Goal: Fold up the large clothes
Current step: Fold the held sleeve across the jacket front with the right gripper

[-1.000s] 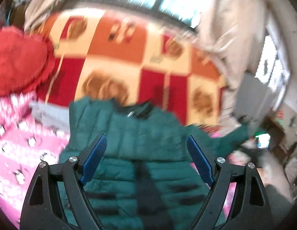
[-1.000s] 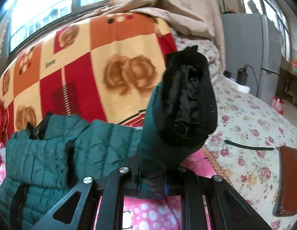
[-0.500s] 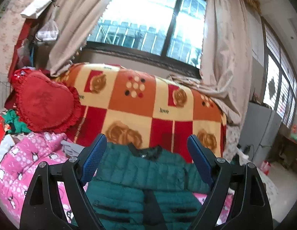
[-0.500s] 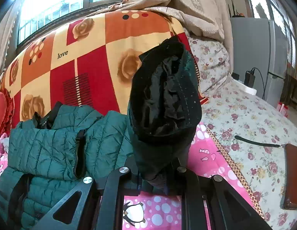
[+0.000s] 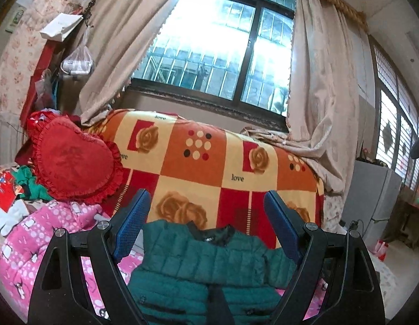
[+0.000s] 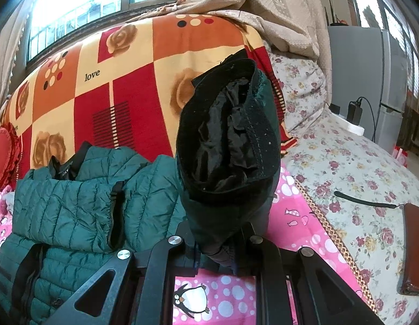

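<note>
On the bed (image 6: 344,162), the jacket (image 6: 74,205) lies flat while the right claw (image 6: 223,254) pinches its sleeve (image 6: 228,146) upright and the left claw (image 5: 206,233) hangs spread, so the sleeve should cross the chest smoothly.
</note>
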`<action>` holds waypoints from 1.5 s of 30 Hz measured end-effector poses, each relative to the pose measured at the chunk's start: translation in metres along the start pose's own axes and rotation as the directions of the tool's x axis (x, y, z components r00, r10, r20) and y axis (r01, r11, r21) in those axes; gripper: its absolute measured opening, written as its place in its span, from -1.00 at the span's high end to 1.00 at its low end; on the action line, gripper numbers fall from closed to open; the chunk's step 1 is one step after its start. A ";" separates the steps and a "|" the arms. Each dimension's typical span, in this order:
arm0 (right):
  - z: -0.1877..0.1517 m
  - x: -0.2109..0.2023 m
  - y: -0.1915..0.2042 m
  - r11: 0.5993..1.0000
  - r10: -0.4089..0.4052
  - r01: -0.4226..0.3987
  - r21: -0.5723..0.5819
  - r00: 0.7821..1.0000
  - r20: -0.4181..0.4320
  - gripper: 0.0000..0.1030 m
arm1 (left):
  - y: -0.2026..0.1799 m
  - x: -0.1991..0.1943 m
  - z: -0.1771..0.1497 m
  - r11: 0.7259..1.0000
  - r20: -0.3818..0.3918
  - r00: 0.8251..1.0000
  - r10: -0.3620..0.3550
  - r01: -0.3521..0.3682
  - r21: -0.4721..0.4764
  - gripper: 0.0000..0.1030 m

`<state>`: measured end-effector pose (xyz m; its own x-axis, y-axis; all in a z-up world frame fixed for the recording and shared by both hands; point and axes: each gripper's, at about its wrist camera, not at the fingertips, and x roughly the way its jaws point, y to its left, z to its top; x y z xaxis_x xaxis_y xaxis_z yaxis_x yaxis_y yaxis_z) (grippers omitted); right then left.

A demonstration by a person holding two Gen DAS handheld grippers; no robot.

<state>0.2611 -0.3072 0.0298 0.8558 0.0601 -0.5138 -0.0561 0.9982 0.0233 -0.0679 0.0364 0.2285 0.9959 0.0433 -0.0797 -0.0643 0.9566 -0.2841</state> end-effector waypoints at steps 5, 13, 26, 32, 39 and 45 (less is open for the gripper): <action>0.000 0.000 0.003 1.000 0.005 -0.005 -0.003 1.000 0.000 0.70 | 0.001 0.000 0.000 1.000 -0.002 1.000 -0.001 0.001 0.000 -0.67; 0.002 0.003 0.038 0.997 0.075 -0.075 -0.011 0.997 -0.007 0.70 | 0.006 0.004 -0.003 1.000 -0.015 1.000 0.002 -0.002 -0.007 -0.67; -0.002 0.050 0.156 0.977 0.193 -0.200 -0.078 0.977 -0.088 0.70 | 0.030 0.010 -0.003 0.997 -0.007 0.998 0.063 -0.063 -0.033 -0.67; -0.015 0.071 0.210 0.965 0.223 -0.240 -0.108 0.964 -0.146 0.70 | 0.039 0.010 -0.004 0.992 0.005 0.992 0.124 -0.123 -0.022 -0.67; -0.032 0.086 0.266 0.937 0.263 -0.301 -0.175 0.941 -0.213 0.70 | 0.050 0.010 -0.004 0.987 0.021 0.987 0.156 -0.156 -0.027 -0.67; -0.041 0.097 0.273 0.938 0.237 -0.289 -0.190 0.938 -0.253 0.38 | 0.057 0.018 -0.008 0.985 -0.006 0.986 0.169 -0.169 -0.026 -0.67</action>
<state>0.3083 -0.0292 -0.0487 0.6593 0.2909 -0.6934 -0.3975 0.9176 0.0070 -0.0544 0.0897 0.2036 0.9702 0.2029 -0.1324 -0.2338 0.9276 -0.2914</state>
